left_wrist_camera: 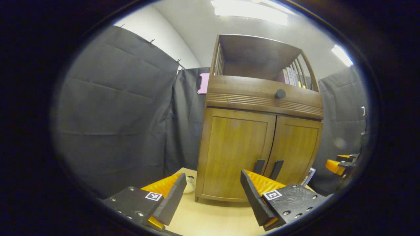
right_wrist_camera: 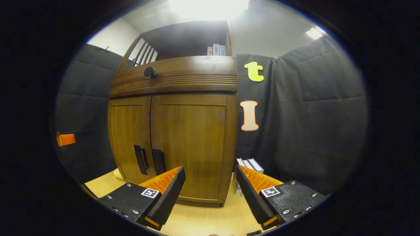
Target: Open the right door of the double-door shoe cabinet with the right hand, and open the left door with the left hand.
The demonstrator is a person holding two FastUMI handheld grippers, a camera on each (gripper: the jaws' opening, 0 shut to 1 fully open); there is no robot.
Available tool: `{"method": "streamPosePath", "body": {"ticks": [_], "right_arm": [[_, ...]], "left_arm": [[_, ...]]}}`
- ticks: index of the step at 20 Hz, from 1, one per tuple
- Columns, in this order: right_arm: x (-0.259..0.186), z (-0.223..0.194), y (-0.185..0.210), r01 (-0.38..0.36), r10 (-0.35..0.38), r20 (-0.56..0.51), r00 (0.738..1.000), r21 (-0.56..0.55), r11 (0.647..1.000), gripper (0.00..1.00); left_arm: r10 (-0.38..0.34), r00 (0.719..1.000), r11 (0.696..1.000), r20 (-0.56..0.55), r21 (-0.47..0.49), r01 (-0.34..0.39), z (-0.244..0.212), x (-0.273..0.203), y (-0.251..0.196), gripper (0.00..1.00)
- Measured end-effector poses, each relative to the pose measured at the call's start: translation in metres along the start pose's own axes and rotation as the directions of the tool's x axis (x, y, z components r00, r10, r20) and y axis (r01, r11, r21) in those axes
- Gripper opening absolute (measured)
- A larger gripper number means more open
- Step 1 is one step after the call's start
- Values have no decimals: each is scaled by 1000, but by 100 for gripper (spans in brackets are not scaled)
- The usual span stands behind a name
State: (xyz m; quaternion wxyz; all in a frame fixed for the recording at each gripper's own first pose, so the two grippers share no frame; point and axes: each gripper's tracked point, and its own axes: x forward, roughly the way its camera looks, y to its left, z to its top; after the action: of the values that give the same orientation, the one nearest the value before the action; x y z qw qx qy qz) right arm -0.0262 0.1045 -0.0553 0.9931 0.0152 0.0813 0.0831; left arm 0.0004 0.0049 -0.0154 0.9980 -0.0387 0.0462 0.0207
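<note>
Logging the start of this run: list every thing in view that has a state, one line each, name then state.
right door: shut
left door: shut
drawer: pushed in
right door handle: untouched
left door handle: untouched
left gripper: open, holding nothing
right gripper: open, holding nothing

- The shoe cabinet (left_wrist_camera: 259,131) is seen in the left gripper view from low down and left of its front, the lens tilted upward, at a moderate distance.
- The same cabinet (right_wrist_camera: 174,131) is seen in the right gripper view from low and right of centre, somewhat nearer.
- Both doors, their handles and the drawer knob are shared by the two views.
</note>
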Motion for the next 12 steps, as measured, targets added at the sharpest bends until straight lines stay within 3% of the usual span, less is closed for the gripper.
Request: {"method": "streamPosePath", "body": {"ticks": [3, 12], "right_arm": [[15, 7, 28, -12, 12, -1, 1000, 12, 1000, 96], [70, 14, 77, -31, 31, 0, 1000, 99, 995, 96]], "left_arm": [[46, 999, 997, -16, 59, -45, -6, -1, 28, 95], [65, 996, 996, -59, -49, -68, -20, -11, 28, 95]]}}
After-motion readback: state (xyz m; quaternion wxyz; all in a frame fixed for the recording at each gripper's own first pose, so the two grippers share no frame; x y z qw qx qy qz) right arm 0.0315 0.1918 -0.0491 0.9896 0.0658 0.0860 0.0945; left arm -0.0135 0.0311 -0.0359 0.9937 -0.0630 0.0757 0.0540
